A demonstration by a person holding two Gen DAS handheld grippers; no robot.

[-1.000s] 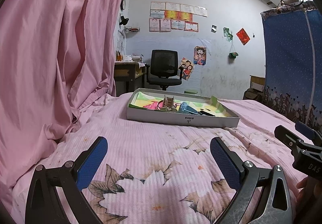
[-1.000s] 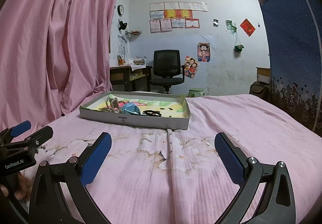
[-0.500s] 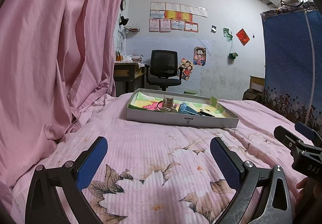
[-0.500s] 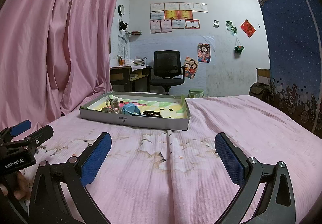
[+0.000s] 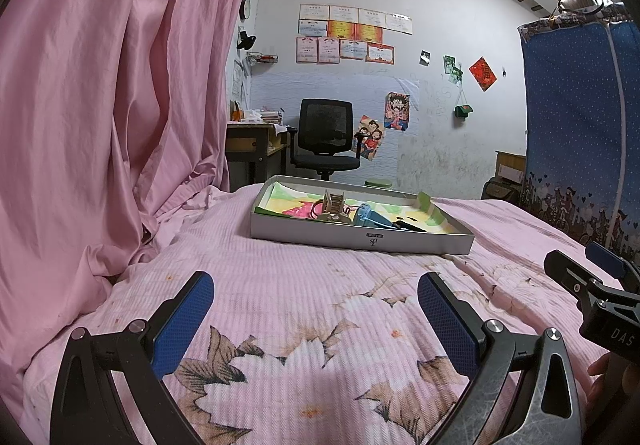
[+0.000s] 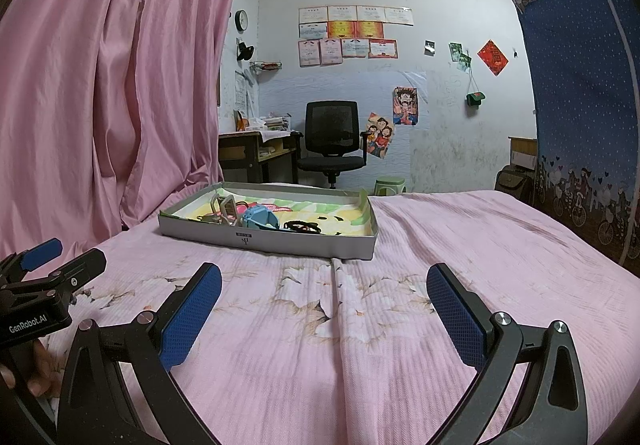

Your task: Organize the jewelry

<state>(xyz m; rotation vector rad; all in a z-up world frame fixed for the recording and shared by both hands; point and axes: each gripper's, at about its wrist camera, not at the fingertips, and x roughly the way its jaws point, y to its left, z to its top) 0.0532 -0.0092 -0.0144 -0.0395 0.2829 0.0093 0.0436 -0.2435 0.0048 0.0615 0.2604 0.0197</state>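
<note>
A shallow grey box tray [image 5: 360, 241] [image 6: 264, 243] lies on the pink bed ahead of both grippers. Inside it are a beige hair claw [image 5: 333, 203] [image 6: 224, 209], a light blue clip [image 5: 370, 216] [image 6: 258, 217] and black hair ties [image 5: 408, 226] [image 6: 302, 226]. My left gripper [image 5: 316, 309] hovers low over the bedspread, open and empty, well short of the tray. My right gripper [image 6: 324, 303] is likewise open and empty, with the tray ahead and to its left. Each gripper shows at the edge of the other's view.
A pink curtain [image 5: 100, 105] hangs along the left of the bed. A blue fabric wardrobe [image 5: 580, 133] stands at the right. Beyond the bed are a black office chair [image 5: 326, 137] and a wooden desk [image 5: 252, 145]. The flowered bedspread [image 6: 360, 325] stretches between grippers and tray.
</note>
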